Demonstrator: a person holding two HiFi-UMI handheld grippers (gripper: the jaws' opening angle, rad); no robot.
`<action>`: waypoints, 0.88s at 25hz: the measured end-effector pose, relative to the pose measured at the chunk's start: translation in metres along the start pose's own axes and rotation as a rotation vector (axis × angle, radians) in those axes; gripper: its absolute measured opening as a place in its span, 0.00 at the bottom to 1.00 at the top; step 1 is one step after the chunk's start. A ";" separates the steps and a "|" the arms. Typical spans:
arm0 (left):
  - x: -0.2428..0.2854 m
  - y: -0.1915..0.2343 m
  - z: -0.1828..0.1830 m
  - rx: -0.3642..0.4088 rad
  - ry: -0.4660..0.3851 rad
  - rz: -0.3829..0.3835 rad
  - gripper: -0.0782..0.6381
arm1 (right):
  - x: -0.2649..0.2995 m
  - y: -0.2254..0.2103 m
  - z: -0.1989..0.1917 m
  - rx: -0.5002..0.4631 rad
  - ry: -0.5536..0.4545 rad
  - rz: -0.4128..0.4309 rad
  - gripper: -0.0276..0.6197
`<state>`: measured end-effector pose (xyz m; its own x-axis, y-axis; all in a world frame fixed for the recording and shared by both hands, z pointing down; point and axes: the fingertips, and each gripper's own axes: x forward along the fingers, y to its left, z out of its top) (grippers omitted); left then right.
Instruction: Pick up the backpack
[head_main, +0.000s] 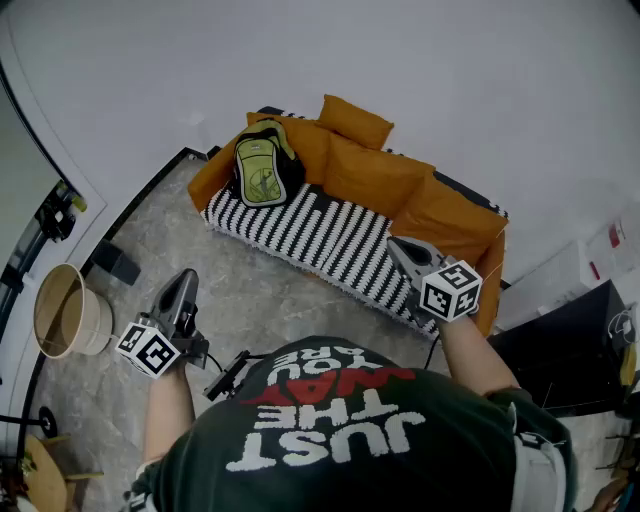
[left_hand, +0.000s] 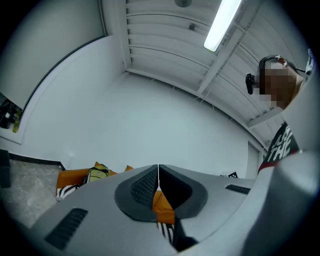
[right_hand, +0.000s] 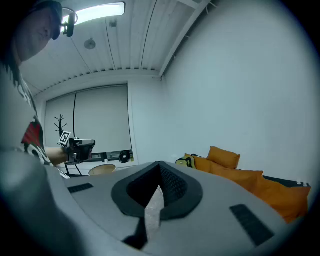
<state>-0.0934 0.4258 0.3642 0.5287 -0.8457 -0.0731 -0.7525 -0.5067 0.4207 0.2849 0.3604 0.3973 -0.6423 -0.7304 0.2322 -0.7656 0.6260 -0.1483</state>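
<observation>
Backpack (head_main: 262, 168): green-yellow, propped upright against the orange cushions (head_main: 375, 175) at the end of the sofa (head_main: 300, 235) on the head view's left side. It rests on the striped seat and nothing is touching it.

Left gripper (head_main: 186, 283): jaws pressed together, nothing between them, held over bare floor well apart from the sofa. Right gripper (head_main: 402, 247): tips also meeting, empty, hanging near the sofa's opposite end.

Step in hand, by my reading, is the approach; no reach has begun. The next move calls for closing in on the sofa's backpack end, spreading one pair of jaws, and aiming at a strap or top handle (neither can be made out from here).

Views compared. Only the head view gives the layout, including a beige tub (head_main: 62, 312) on the floor at the left. The left gripper view puts the backpack (left_hand: 97, 174) low, left of its jaws. The right gripper view has the backpack (right_hand: 186, 161) just right of its jaws.
</observation>
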 end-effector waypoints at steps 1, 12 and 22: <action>0.000 0.000 0.000 -0.002 -0.002 -0.002 0.13 | 0.001 0.000 0.000 -0.002 0.001 0.000 0.08; 0.005 0.003 -0.001 -0.004 0.003 -0.010 0.13 | 0.008 -0.005 0.003 0.001 -0.001 -0.003 0.08; 0.043 -0.025 -0.009 0.013 0.022 -0.019 0.13 | -0.011 -0.033 0.010 0.027 -0.036 0.030 0.08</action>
<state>-0.0480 0.4037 0.3586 0.5511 -0.8322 -0.0608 -0.7473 -0.5247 0.4077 0.3170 0.3454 0.3901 -0.6653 -0.7214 0.1922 -0.7466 0.6404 -0.1803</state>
